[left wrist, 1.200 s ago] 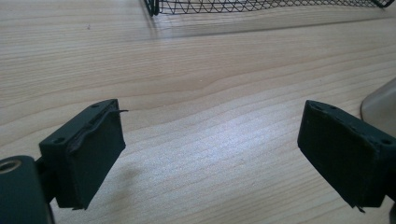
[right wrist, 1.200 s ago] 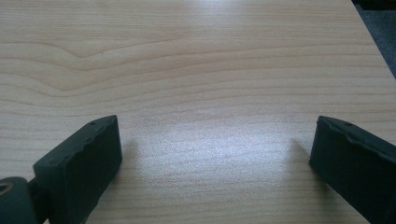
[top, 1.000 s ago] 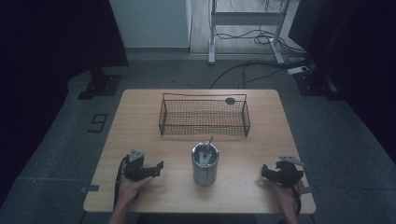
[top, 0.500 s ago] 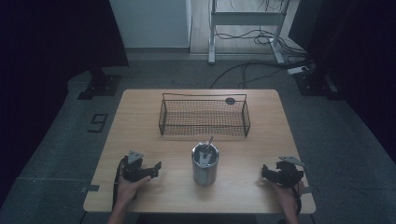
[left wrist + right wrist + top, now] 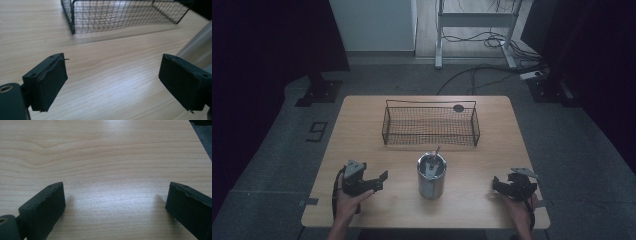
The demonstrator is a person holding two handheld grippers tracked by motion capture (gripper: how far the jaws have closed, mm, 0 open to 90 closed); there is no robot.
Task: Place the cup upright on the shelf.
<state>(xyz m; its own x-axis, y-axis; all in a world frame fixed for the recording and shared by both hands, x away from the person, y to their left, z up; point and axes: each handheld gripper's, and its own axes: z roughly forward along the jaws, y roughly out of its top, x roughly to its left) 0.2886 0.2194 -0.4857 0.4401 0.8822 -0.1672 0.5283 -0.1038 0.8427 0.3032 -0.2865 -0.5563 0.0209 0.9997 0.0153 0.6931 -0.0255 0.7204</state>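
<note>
A shiny steel cup (image 5: 432, 176) stands at the front middle of the wooden table (image 5: 362, 130), with a metal utensil (image 5: 434, 155) sticking up out of it. Behind it sits a black wire basket (image 5: 430, 125), which looks empty. My left gripper (image 5: 380, 181) rests on the table left of the cup, open and pointing toward it. In the left gripper view its jaws (image 5: 112, 72) stand wide apart over bare wood, with the basket (image 5: 120, 15) ahead and the cup's side (image 5: 197, 42) at the right edge. My right gripper (image 5: 495, 186) lies right of the cup, open over bare wood (image 5: 115, 197).
A small black round spot (image 5: 458, 107) lies on the table just behind the basket's right end. The table's front edge is close under both hands. Cables and a metal stand (image 5: 477, 20) are on the floor beyond the table.
</note>
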